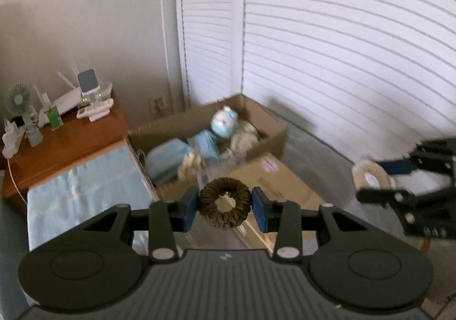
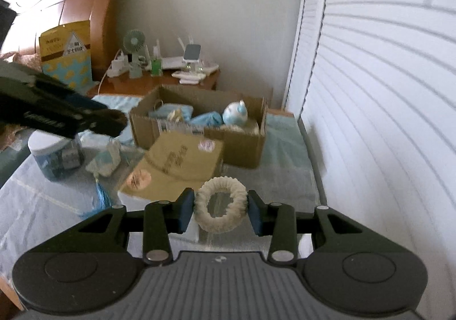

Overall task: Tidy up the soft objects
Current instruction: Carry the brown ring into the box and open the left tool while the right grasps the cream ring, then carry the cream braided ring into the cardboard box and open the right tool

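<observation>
A: The left gripper has its jaws partly closed on a brown scrunchie. The pads touch the ring on both sides, and it hangs in the air above the bed, in front of the box.

B: And the right gripper?

A: The same, with a cream scrunchie. Its jaws are partly closed and press the ring at the left and right edge. It also hangs free over the blue sheet.

B: What can go wrong, do you think?

A: First, the grip. Each ring is soft and hollow and is held only at its outer edge. If the hand shakes or the jaws loosen, I think the ring can fold and slip out, and it falls on the bed.

B: And the box?

A: It already holds a blue plush and some blue cloth, so the free space looks small. A folded-down flap lies in front of it. If the release comes too early, the scrunchie lands on the flap, not inside.

B: Both hands go to the same box, probably.

A: Yes, and that is the second risk. The grippers are near each other already; each one shows in the other's view. If they arrive together, they can bump over the opening.

B: The jar on the left?

A: It is well apart. A wide swing of the left arm is the only danger to it.
</observation>
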### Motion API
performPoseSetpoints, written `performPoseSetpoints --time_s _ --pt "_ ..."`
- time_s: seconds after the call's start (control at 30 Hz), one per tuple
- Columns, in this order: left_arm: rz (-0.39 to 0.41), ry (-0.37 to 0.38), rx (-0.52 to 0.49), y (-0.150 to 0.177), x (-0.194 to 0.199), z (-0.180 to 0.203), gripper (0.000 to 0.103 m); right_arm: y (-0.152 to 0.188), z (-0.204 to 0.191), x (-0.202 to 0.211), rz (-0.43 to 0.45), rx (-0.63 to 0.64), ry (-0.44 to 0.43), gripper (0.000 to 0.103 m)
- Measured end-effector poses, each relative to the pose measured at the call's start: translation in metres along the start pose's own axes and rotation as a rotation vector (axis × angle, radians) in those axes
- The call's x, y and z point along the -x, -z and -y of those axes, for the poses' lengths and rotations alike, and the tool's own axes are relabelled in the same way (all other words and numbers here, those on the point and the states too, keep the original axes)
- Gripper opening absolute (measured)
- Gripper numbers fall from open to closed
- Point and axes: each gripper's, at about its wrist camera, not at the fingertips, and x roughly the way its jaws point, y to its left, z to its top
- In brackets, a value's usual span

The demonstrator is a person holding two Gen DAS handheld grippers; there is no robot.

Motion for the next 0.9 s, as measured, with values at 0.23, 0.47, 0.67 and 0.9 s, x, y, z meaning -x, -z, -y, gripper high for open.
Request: performPoseSetpoints --time_s 0.23,0.47,0.67,0.9 --pt "0.003 -0.034 0.063 -0.031 -0.041 -0.034 0.04 -0.012 -0.001 -0.009 0.008 0.011 -0.002 0.045" --pt "0.019 -0.073 0.099 -0.03 -0.065 -0.052 0.086 -0.013 0.0 -0.016 -0.005 0.014 0.003 0.045" --pt "0.052 -0.113 0.078 -0.017 -0.037 -0.046 0.097 -0.015 0.001 -0.018 -0.006 0.014 0.006 0.045" --pt "0.093 -0.152 0.073 0.015 0.009 -0.023 0.102 -0.023 0.0 -0.023 -0.003 0.024 0.001 0.045"
